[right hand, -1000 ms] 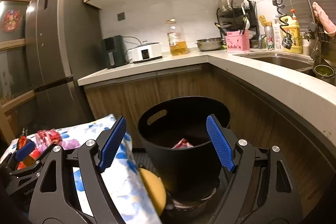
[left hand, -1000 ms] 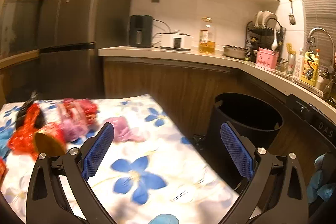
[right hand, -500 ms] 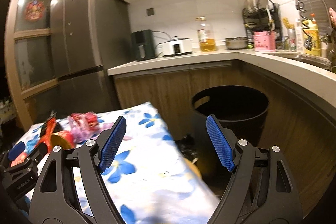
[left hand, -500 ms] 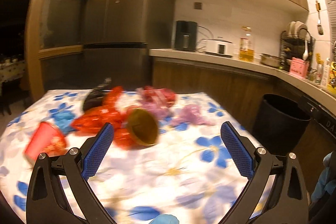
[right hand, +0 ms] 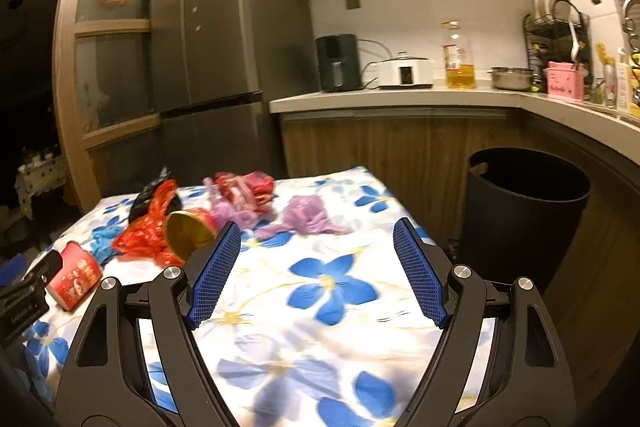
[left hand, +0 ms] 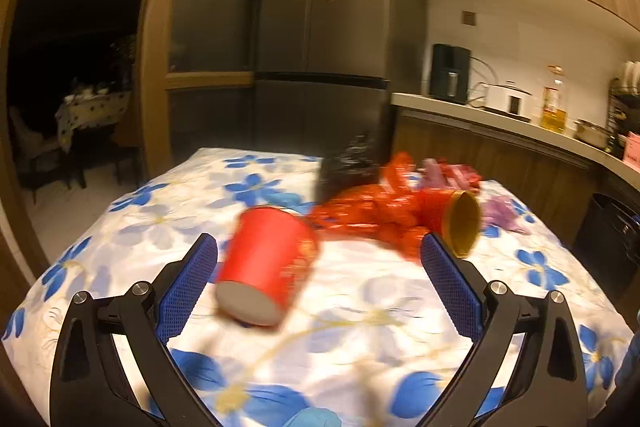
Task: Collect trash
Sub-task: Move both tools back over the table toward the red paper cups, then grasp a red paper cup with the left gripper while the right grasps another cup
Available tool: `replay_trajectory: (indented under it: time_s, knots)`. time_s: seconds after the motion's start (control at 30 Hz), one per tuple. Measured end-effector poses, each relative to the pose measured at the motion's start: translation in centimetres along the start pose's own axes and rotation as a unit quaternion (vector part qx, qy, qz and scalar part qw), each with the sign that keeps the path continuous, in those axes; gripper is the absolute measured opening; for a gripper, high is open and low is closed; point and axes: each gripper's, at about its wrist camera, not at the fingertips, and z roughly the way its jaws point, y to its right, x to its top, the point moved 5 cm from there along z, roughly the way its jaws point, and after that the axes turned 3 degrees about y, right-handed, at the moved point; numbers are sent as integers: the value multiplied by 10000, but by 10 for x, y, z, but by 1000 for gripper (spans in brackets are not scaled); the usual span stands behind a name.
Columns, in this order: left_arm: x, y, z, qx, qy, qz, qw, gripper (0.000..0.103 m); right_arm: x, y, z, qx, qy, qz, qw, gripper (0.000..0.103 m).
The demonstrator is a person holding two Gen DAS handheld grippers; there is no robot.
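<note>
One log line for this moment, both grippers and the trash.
left gripper: open, empty, facing red cup | right gripper: open, empty | trash on table | black bin beside table

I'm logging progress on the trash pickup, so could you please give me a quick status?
Left tool open, red cup lying just ahead. Right tool open, empty, over tablecloth. Bin beside table, path unobstructed.

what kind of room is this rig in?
Most likely a home kitchen: a tall fridge, a counter with small appliances and a dish rack, plus a black bin beside a floral-clothed table.
</note>
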Motion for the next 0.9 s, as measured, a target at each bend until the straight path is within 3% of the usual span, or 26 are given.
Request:
replay_trajectory:
  time_s: [0.17,0.43,0.9]
  knots:
    - [2,-17,13,-7,-161,-101,9998,97,-5,-23,12,151,-63,-86,9998,78]
    - [-12,-21,42,-299,-830,-290,9957,97,-11,-51,28,301,-141,-179,9993,78]
    - [-24,-28,67,-225,-1438,-339,9888,80,-15,-74,57,431,-294,-234,9984,78]
